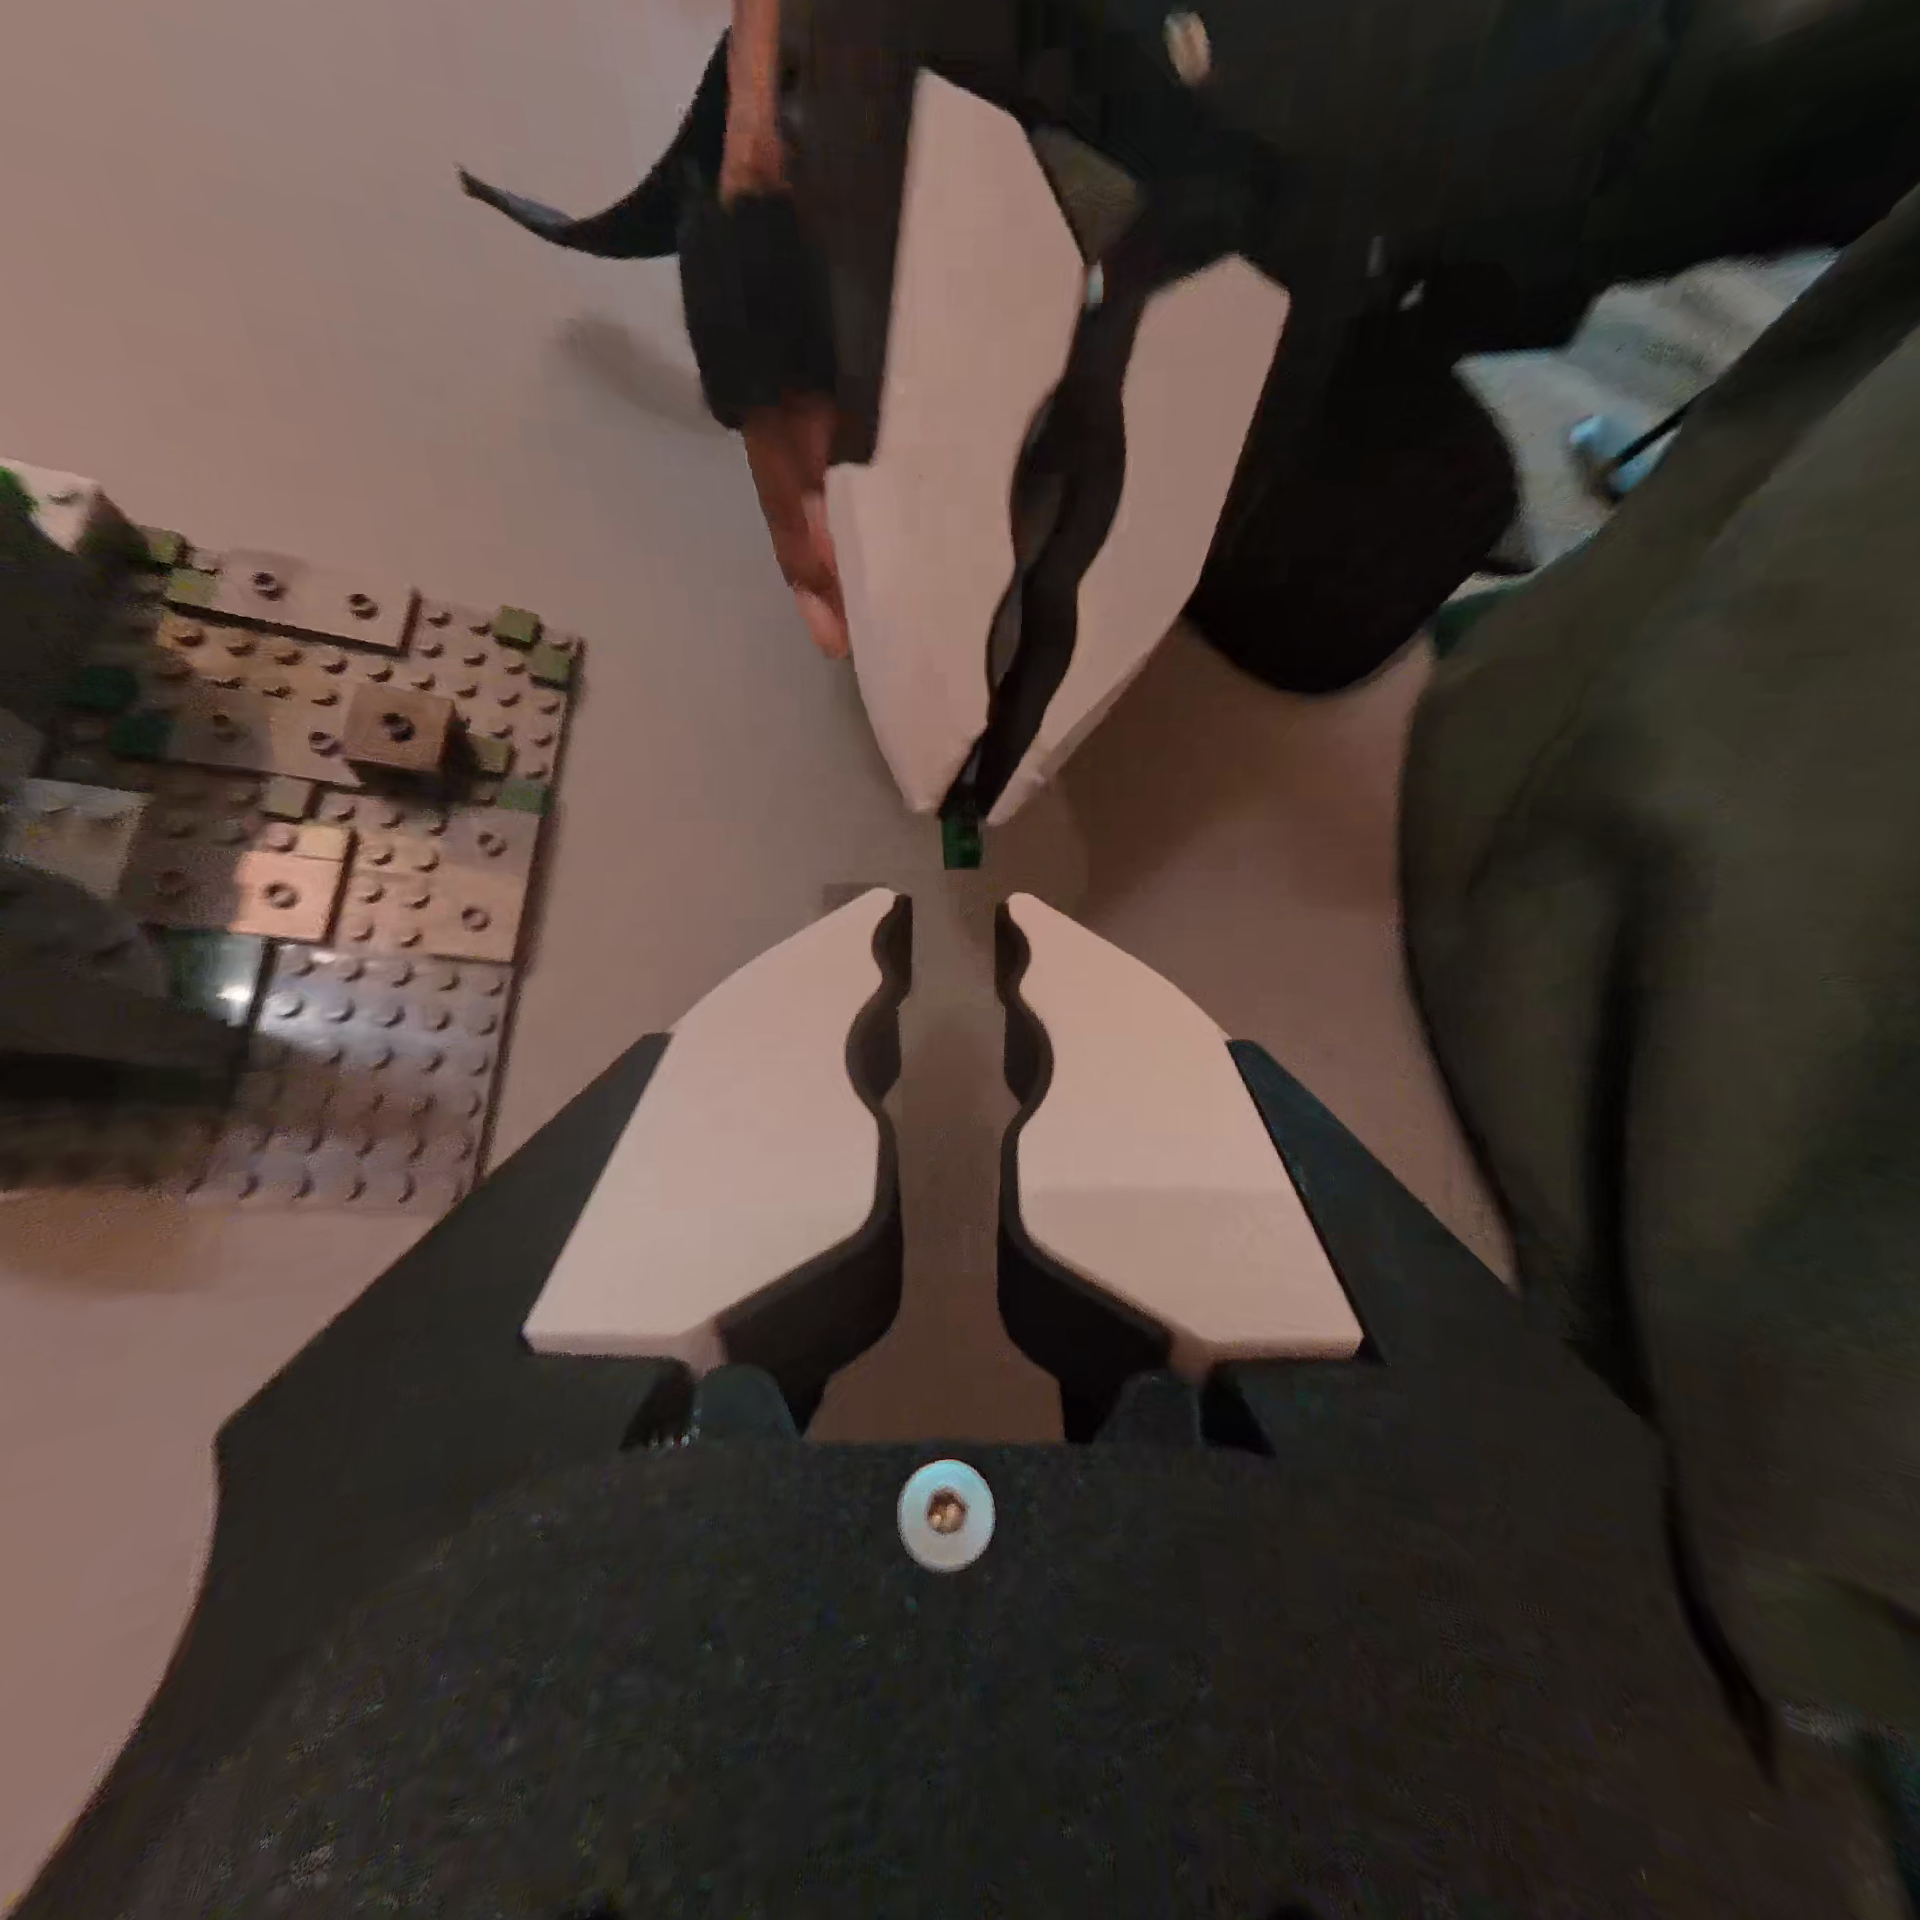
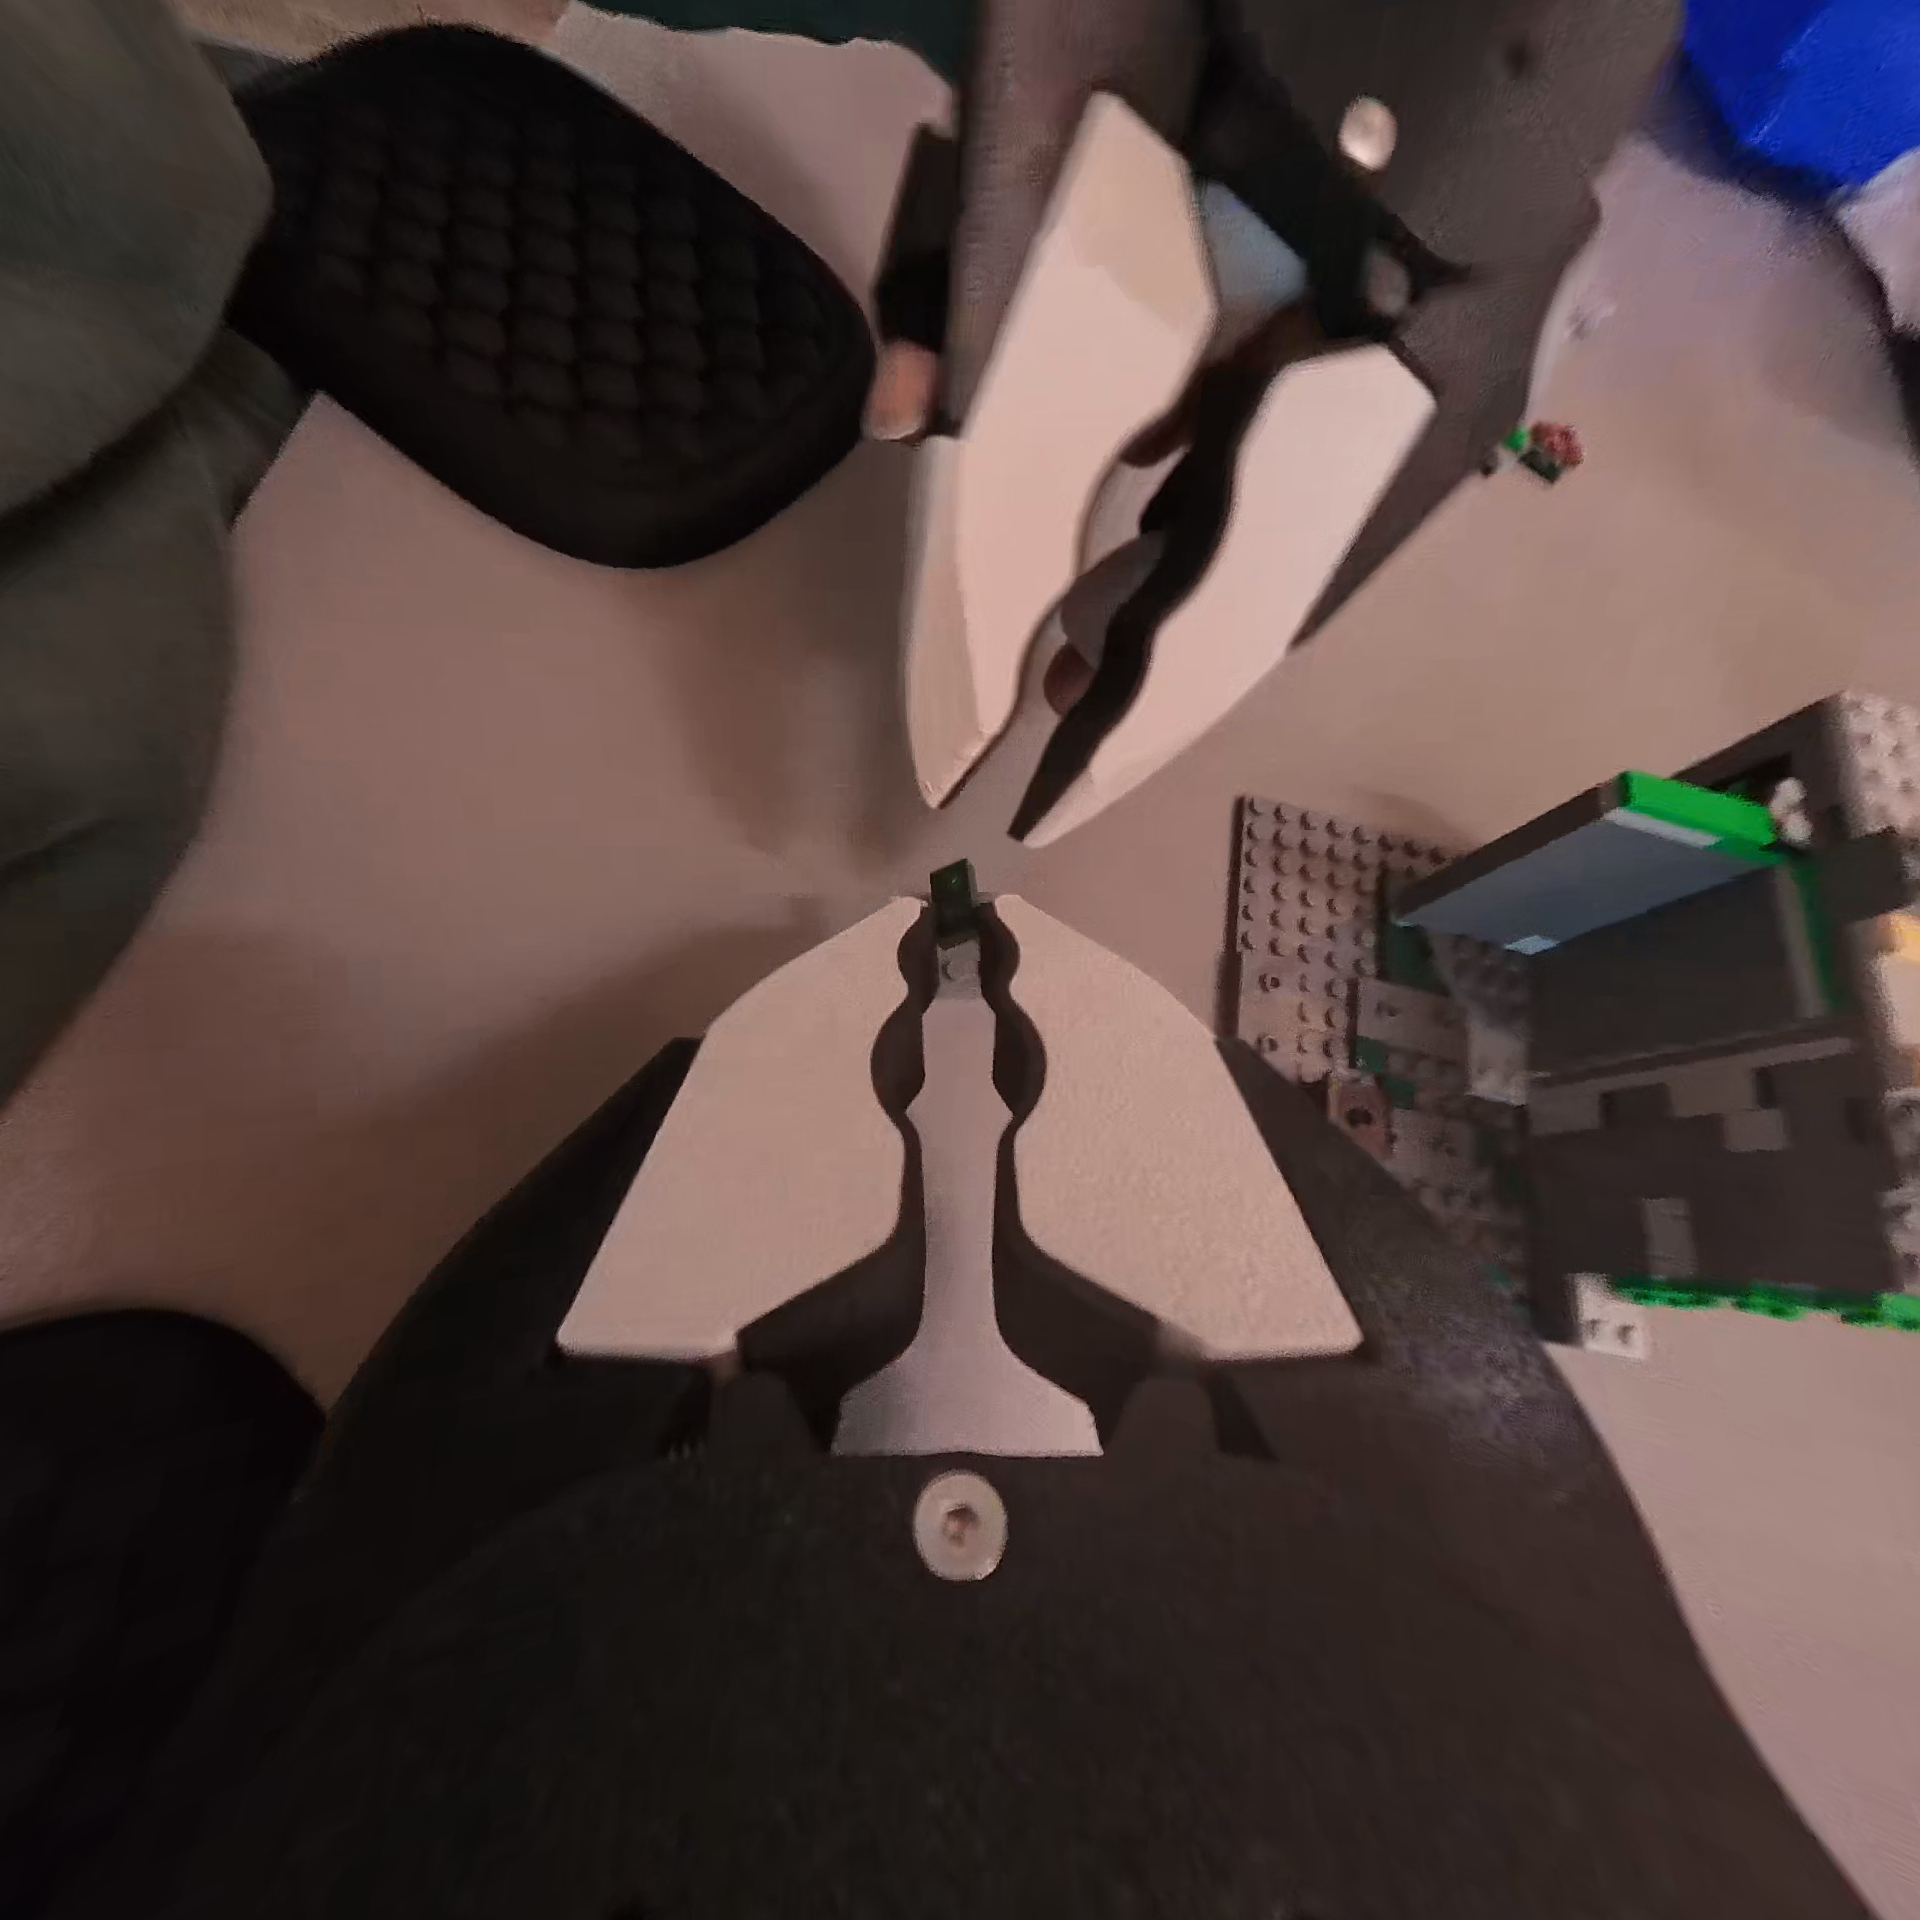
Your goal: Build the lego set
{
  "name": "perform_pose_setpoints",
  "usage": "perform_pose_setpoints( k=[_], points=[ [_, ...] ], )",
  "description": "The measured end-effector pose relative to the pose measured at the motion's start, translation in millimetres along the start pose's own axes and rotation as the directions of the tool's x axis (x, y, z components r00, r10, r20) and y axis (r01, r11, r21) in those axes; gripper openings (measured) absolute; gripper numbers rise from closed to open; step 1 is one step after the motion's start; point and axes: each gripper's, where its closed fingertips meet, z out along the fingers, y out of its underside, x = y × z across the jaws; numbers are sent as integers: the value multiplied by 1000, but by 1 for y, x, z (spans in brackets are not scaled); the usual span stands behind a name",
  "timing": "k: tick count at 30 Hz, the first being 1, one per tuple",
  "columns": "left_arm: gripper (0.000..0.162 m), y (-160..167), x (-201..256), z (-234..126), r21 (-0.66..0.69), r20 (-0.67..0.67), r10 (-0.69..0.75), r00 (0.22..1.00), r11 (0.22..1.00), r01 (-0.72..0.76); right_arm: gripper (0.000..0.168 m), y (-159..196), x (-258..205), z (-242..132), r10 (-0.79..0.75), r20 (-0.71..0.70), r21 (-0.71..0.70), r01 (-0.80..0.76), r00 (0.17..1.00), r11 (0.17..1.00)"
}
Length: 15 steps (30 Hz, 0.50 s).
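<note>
My right gripper (image 2: 956,909) is shut on a small lego piece (image 2: 954,891), dark green at the outer end and grey behind, held above the pale table. The piece also shows in the left wrist view (image 1: 961,844), sticking out of the right gripper (image 1: 961,816). My left gripper (image 1: 954,909) is open and empty, tip to tip with the right one and just short of the green piece. It also shows in the right wrist view (image 2: 982,821). The partly built lego model on its grey studded baseplate (image 1: 416,1091) lies to the left; in the right wrist view it (image 2: 1299,904) lies to the right.
A black textured pad (image 2: 540,301) lies at the upper left. Dark green cloth (image 1: 1662,935) fills the right side. A small red and green lego piece (image 2: 1543,449) and a blue thing (image 2: 1808,83) sit at the far right. A person's finger (image 1: 810,540) rests along the right gripper.
</note>
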Motion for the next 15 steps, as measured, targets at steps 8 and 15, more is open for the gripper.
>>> perform_pose_setpoints(
  k=[8,15],
  points=[
    [18,3,5,-2,27,318,230,920,968,-251,7,-13,-4,6,193,91,99,-202,977,974],
    [7,2,10,-6,11,420,307,854,939,-343,7,-18,-6,10,245,137,130,-263,960,956]
  ],
)
